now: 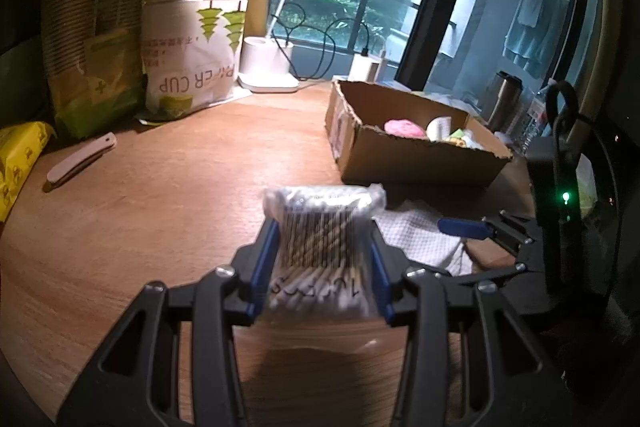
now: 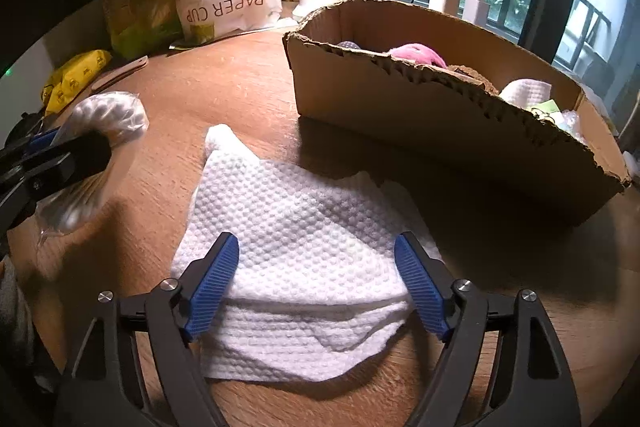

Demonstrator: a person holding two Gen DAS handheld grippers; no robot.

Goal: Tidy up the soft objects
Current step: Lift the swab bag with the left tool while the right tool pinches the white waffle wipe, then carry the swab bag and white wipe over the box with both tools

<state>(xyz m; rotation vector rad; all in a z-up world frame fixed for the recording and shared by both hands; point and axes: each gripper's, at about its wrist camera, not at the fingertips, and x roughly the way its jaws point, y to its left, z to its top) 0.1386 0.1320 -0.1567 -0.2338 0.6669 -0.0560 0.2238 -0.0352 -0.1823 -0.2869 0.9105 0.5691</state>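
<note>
Straddling the white cloth [image 2: 304, 247], the open right tool [image 2: 316, 283] should close low while the left tool [image 1: 322, 263] grips the cotton swab pack [image 1: 324, 227].

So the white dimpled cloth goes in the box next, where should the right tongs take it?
Grip the near folded edge of the white dimpled cloth, coming from above: layers stack thickest there, it lies flat, and the open right tongs already straddle it.

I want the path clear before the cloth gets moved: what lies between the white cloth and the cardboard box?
Nothing: in the right wrist view only a bare strip of wooden table separates the white cloth from the cardboard box.
</note>
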